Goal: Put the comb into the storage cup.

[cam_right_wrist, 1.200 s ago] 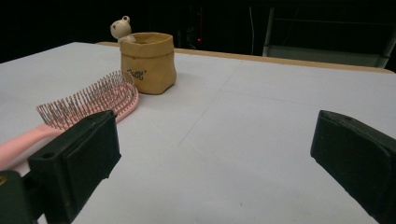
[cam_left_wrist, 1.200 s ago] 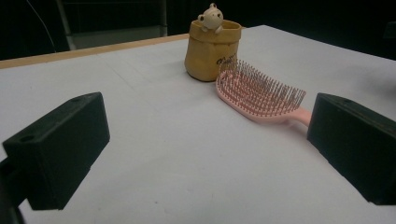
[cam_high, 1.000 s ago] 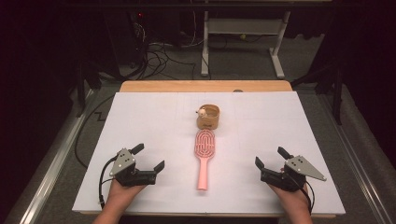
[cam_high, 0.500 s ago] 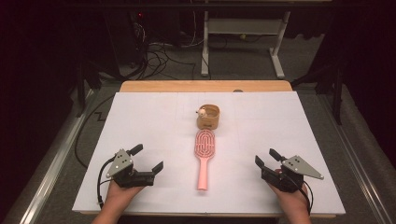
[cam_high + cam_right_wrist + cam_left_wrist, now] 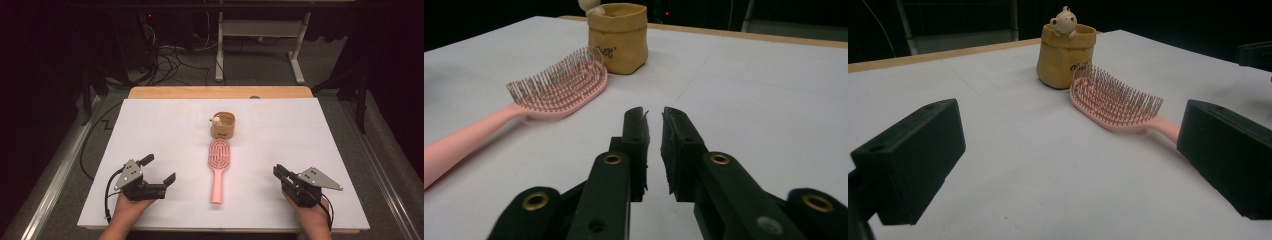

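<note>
Both hands low: left gripper [image 5: 159, 171] jaws wide, right gripper [image 5: 278, 171] just closed, empty.

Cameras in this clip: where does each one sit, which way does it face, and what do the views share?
High view: above the near table edge, looking forward and down; both hands, left gripper open, right gripper nearly shut, its jaws having just been closing on nothing.
Left gripper view: low on the table, between spread jaws toward the pink hairbrush.
Right gripper view: low, along near-shut jaws.
Shared: hairbrush and tan pouch appear in all three.
</note>
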The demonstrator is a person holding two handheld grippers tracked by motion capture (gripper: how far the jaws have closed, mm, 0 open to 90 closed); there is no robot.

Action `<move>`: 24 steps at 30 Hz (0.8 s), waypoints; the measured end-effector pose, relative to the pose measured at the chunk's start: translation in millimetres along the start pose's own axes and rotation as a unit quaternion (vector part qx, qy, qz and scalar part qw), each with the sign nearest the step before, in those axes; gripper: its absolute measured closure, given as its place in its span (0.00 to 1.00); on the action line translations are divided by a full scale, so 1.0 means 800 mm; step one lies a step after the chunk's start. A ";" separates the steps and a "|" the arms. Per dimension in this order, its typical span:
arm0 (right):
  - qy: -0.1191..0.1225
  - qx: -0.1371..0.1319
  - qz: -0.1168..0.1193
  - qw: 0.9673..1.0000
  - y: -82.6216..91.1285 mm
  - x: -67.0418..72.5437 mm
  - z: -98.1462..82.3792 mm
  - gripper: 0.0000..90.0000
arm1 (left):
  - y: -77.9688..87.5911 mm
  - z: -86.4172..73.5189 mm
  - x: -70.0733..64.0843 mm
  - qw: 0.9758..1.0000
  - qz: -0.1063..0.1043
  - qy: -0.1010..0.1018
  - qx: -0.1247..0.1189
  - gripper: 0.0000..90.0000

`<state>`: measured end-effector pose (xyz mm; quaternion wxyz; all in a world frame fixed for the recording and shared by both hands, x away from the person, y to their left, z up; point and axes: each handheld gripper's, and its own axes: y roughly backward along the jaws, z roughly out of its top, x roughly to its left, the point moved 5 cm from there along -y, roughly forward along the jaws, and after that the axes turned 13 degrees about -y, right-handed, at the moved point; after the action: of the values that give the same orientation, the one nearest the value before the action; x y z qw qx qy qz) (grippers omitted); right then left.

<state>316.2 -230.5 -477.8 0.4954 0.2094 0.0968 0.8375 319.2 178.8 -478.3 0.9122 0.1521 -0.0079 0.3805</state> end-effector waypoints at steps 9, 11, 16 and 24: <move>0.012 0.025 0.027 0.999 -0.010 0.012 -0.006 1.00 | 0.001 0.000 -0.001 1.000 -0.004 0.000 -0.002 0.00; 0.011 0.031 0.038 0.999 -0.013 0.019 -0.007 1.00 | 0.001 -0.001 -0.002 1.000 -0.006 0.001 -0.003 0.00; 0.024 0.044 0.054 0.997 -0.027 0.043 -0.007 1.00 | 0.000 -0.001 -0.003 1.000 -0.008 -0.002 -0.002 0.00; 0.064 0.078 0.078 0.992 -0.056 0.093 -0.014 1.00 | 0.000 0.000 -0.005 1.000 -0.011 -0.005 -0.005 0.00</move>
<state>315.3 -143.2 -485.9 0.4037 0.2002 0.1774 0.8749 316.4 176.4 -478.8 0.9169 0.1493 -0.0127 0.3699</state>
